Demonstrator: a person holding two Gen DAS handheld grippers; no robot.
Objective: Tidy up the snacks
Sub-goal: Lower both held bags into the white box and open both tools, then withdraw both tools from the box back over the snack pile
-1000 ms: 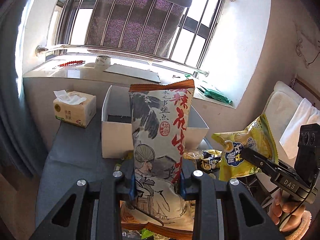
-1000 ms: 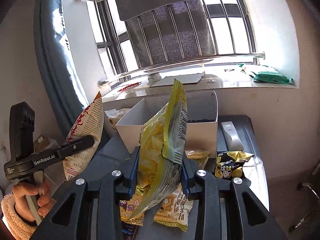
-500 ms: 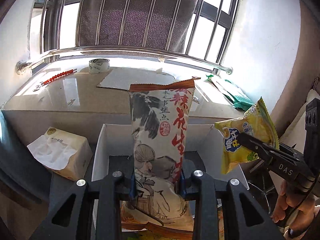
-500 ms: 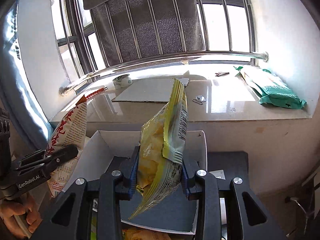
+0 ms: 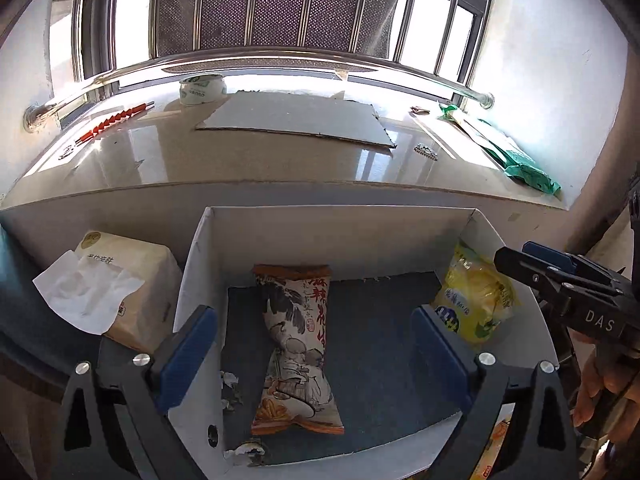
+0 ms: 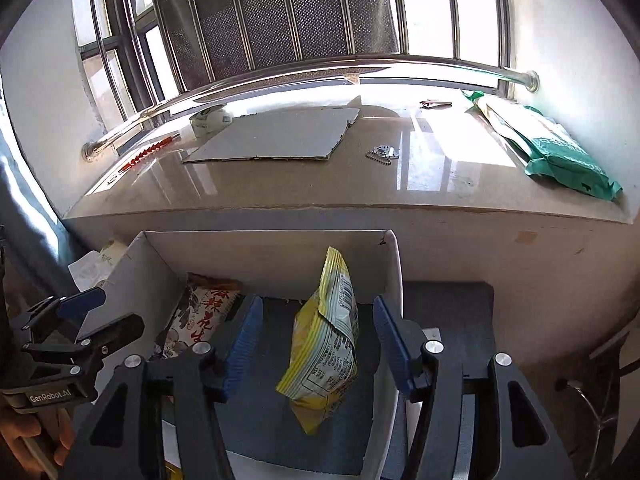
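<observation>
I have both tools over the open white cardboard box (image 5: pixel 192 276), which I take as my landmark; it sits on the dark counter (image 6: pixel 448 304) below the stone windowsill (image 5: pixel 280 164).

The left hand-held gripper (image 5: pixel 314 354) has its jaws opening, spread wide with nothing pressed between the blue pads (image 5: pixel 188 352). The long cream-and-orange printed snack bag (image 5: pixel 298 344) lies flat on the box floor, lengthwise along the middle, clear of both pads. I judge it is laid flat so that more packs can go beside it.

The right hand-held gripper (image 6: pixel 316 350) is opening too. The yellow crinkled snack bag (image 6: pixel 324 340) stands between its jaws but touches neither pad; it is on edge near the box's right wall, seemingly dropping or just settling, and I cannot tell whether its bottom rests on the floor yet. From the left camera it leans against that right wall.

A beige tissue pack (image 5: pixel 120 284) sits just outside the box's left wall.

A second ago both bags were clamped upright in closed jaws, short of the box. Half a second ago they were held above it. Now both are released inside. More snacks probably remain to collect.
</observation>
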